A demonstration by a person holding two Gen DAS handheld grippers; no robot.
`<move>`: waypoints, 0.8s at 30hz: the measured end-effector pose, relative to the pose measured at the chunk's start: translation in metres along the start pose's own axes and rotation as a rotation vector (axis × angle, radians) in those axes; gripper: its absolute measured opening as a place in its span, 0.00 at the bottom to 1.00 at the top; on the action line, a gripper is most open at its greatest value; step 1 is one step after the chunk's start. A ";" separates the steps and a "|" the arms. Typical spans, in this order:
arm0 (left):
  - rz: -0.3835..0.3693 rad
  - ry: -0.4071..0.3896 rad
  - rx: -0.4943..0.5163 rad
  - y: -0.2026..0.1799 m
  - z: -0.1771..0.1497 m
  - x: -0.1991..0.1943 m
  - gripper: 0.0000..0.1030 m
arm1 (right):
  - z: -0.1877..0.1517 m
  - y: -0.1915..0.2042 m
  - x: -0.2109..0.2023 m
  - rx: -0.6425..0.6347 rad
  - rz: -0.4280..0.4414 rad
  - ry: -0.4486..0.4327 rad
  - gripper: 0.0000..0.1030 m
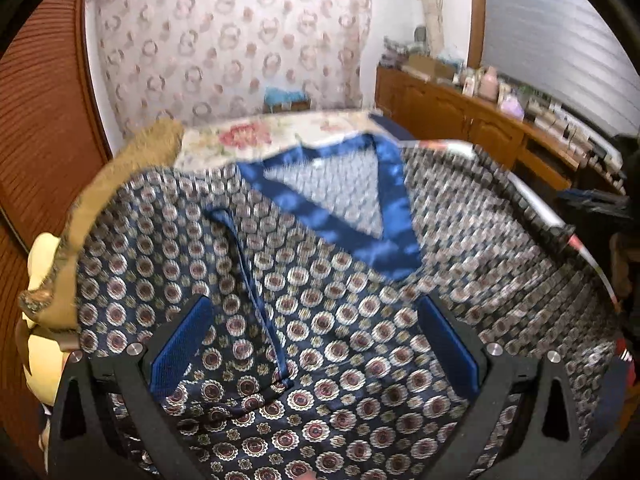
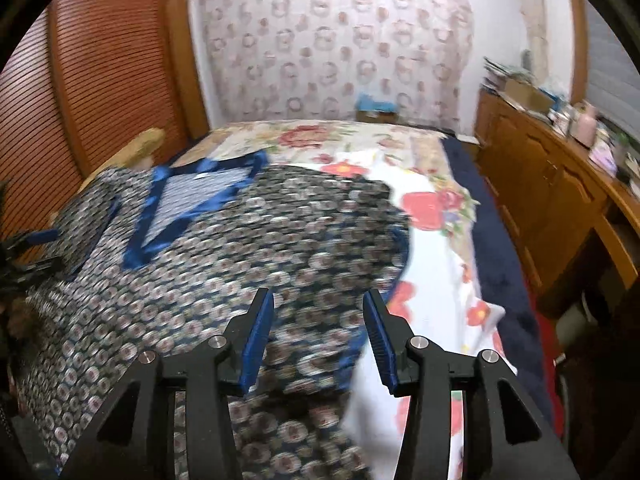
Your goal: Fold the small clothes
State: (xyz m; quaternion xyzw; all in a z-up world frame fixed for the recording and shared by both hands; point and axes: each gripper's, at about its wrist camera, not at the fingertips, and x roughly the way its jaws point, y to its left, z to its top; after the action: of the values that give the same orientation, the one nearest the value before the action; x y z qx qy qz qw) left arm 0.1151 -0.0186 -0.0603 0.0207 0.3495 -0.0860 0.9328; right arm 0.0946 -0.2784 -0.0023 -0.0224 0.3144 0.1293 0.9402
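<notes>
Left gripper (image 1: 316, 344): jaws spread wide, blue pads (image 1: 182, 354) clear of the cloth, nothing between them – angled down over the garment.
Right gripper (image 2: 318, 340): jaws partly apart, empty, angled down above the garment's right-hand edge.
Garment (image 1: 320, 320): dark patterned top with blue satin V-neck trim (image 1: 360, 216), spread flat across the bed; a narrow blue piping edge (image 1: 256, 280) runs between the left pads.
Garment edge: in the right wrist view its right border curves against a white flowered sheet (image 2: 436, 280) – blurred, so the exact hem is hard to tell.
Open room: bare floral bedspread (image 2: 320, 136) beyond the neckline; wooden cabinet (image 2: 540, 184) right of the bed, slatted wooden doors (image 2: 100, 80) left.
</notes>
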 end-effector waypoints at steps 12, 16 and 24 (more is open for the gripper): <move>-0.041 -0.119 0.043 -0.016 0.016 -0.046 1.00 | 0.013 -0.032 0.065 0.123 -0.024 0.111 0.47; -0.062 -0.120 0.044 -0.018 0.016 -0.049 1.00 | 0.017 -0.035 0.075 0.125 -0.035 0.121 0.40; -0.077 -0.112 0.043 -0.018 0.011 -0.050 1.00 | 0.021 -0.020 0.075 0.021 -0.026 0.115 0.02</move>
State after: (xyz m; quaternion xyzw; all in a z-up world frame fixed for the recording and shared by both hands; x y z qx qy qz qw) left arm 0.0821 -0.0303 -0.0187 0.0224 0.2954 -0.1302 0.9462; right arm 0.1702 -0.2775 -0.0309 -0.0238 0.3688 0.1120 0.9224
